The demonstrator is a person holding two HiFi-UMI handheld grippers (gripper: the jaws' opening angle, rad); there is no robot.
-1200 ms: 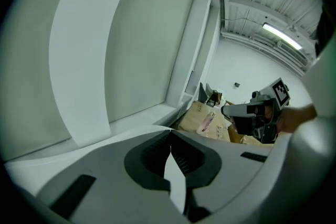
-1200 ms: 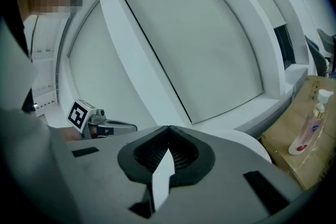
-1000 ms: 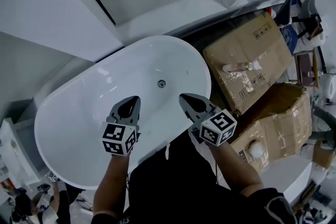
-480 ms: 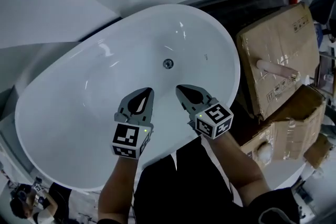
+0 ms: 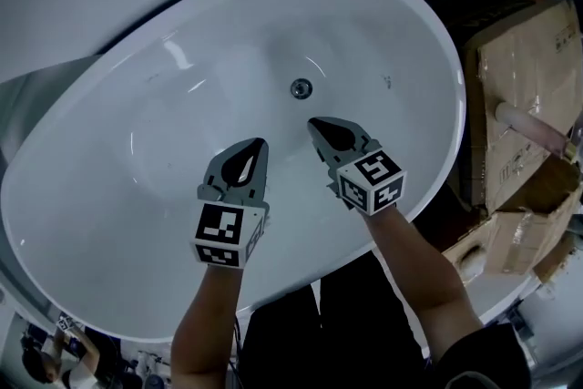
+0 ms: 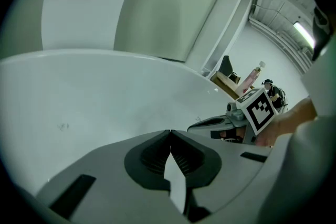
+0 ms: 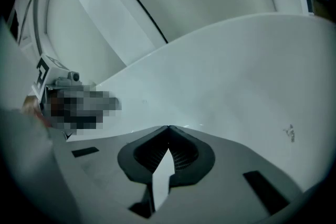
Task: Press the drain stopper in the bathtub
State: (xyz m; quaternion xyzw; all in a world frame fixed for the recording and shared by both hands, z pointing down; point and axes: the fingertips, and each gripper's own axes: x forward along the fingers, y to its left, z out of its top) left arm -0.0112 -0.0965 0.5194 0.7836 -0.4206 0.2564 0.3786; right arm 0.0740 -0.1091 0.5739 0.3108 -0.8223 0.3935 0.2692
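A: Head view. The drain stopper [image 5: 301,88] sits on the bathtub [image 5: 109,150] floor, just beyond the right gripper [image 5: 314,122] and not touching it. The left gripper [image 5: 259,144] is nearer, to the left.

B: Left gripper view. The fingers [image 6: 155,152] are pressed together, with nothing between them.

A: Right gripper view. The fingers [image 7: 181,152] are the same. Neither gripper view shows the stopper, so a narrow tip aimed blind may skid off onto the glossy floor.

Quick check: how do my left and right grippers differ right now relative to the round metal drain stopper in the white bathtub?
Distance: in the head view the right gripper has its tip close below the round metal drain stopper; the left gripper is farther off, lower and to the left.
Pose: the left gripper tilts rightward and the right gripper leftward, so their tips converge.
Shared: both have their jaws shut on nothing, over the basin of the white bathtub.
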